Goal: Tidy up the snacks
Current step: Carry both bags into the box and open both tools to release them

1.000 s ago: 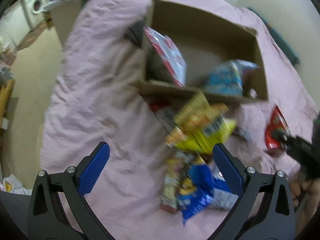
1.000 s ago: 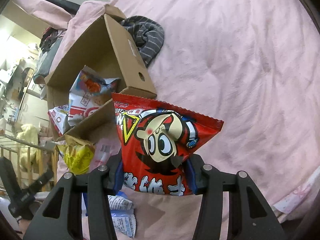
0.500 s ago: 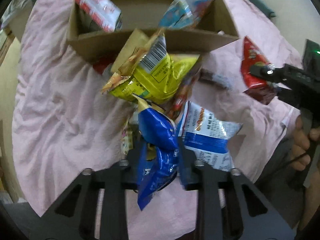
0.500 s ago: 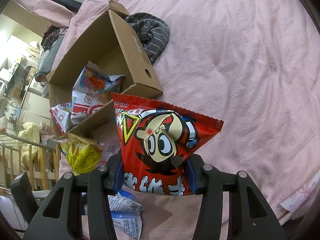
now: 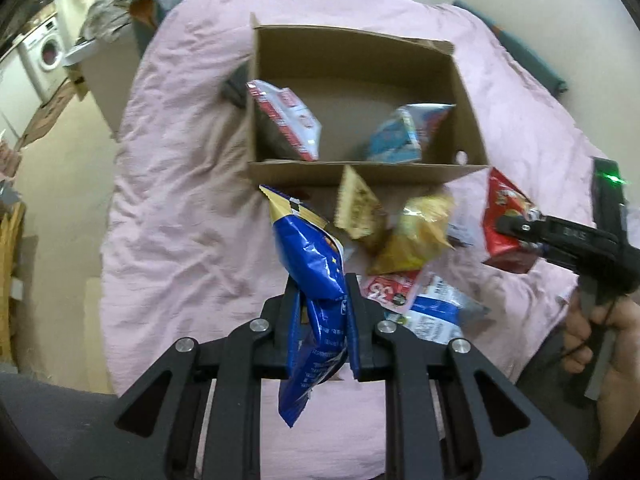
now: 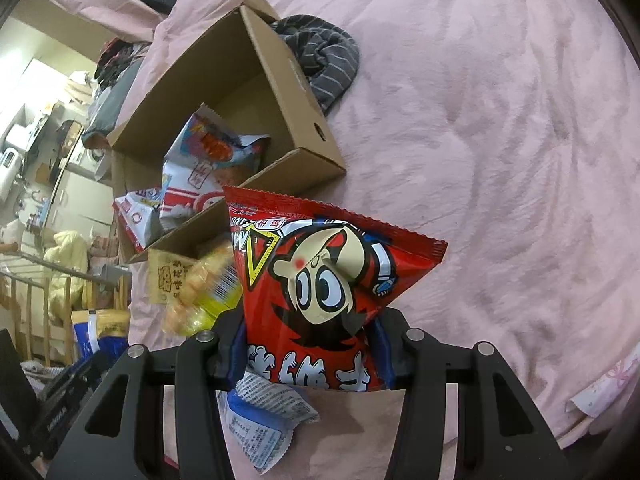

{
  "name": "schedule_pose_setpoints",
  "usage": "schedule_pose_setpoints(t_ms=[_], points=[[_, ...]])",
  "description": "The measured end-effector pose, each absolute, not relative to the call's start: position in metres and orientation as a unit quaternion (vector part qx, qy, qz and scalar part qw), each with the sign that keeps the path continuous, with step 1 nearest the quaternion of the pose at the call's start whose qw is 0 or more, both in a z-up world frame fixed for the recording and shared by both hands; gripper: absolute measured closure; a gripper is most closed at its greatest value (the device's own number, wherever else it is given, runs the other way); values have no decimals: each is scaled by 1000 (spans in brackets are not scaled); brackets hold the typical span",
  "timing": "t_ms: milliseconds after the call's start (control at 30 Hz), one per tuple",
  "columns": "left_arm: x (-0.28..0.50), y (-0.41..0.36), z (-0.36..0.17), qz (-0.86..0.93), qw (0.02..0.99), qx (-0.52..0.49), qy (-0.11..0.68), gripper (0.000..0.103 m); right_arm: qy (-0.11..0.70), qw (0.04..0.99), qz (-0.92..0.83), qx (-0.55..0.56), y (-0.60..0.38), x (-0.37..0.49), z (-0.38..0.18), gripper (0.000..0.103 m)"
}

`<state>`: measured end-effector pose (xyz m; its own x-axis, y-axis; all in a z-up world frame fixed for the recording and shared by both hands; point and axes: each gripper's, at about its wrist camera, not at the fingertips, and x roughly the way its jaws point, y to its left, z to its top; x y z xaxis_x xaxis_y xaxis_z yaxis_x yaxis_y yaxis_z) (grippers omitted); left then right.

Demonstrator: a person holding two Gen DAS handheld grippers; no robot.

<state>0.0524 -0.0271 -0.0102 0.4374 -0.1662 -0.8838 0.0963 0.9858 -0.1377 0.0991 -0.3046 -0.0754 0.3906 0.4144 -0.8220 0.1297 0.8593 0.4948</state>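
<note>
My left gripper [image 5: 320, 312] is shut on a blue snack bag [image 5: 312, 272] and holds it up over the pink bed cover. My right gripper [image 6: 308, 344] is shut on a red snack bag with a cartoon face [image 6: 324, 280]; it also shows at the right in the left wrist view [image 5: 504, 224]. An open cardboard box [image 5: 360, 172] lies beyond, holding a red-white bag [image 5: 288, 120] and a light blue bag [image 5: 404, 132]. Yellow and tan bags [image 5: 404, 232] lie in front of the box.
A blue-white bag [image 5: 436, 316] and a red-white packet [image 5: 388, 288] lie on the pink cover [image 5: 180, 200] near my left gripper. A striped grey cloth [image 6: 324, 56] lies beside the box. The bed's left edge drops to the floor, with a washing machine [image 5: 48, 52] beyond.
My left gripper closed on the blue bag and lifted it off the pile, pulling back from the box. The yellow bags shifted. My right gripper kept holding the red bag almost still.
</note>
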Motion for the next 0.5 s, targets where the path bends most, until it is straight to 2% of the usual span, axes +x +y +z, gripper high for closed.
schedule_pose_setpoints(t_ms=[500], points=[[61,-24,1,-31,862,-19,506,87,500,827,85,243,-311,93,-49,51]])
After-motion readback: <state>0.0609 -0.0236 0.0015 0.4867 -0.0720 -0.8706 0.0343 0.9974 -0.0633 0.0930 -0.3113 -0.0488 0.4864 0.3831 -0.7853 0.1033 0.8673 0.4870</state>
